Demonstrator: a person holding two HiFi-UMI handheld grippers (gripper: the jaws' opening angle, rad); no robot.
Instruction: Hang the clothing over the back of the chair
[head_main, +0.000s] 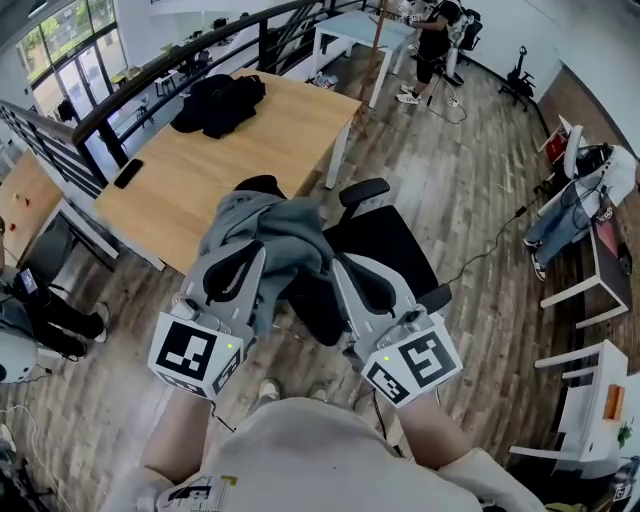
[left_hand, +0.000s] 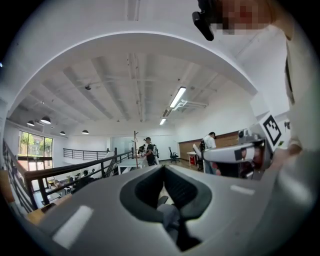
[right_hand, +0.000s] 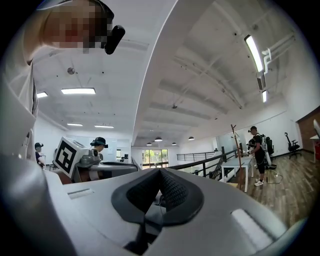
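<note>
In the head view a bunched grey garment (head_main: 272, 232) hangs above a black office chair (head_main: 375, 250) with two armrests. My left gripper (head_main: 258, 252) grips the cloth from the left and my right gripper (head_main: 336, 264) from the right, both held side by side over the chair. The left gripper view shows the left gripper (left_hand: 164, 169) with its jaws closed on a fold of grey fabric (left_hand: 170, 218). Looking along the right gripper (right_hand: 160, 172), I see its jaws pinched together on grey fabric (right_hand: 150, 218). Most of the chair's seat is hidden by the garment and grippers.
A wooden table (head_main: 230, 160) stands just beyond the chair, with a black garment (head_main: 218, 103) and a phone (head_main: 128, 173) on it. A black railing (head_main: 150, 80) runs behind. A person (head_main: 435, 45) stands by a white table (head_main: 360, 30); another person sits at right (head_main: 580, 200).
</note>
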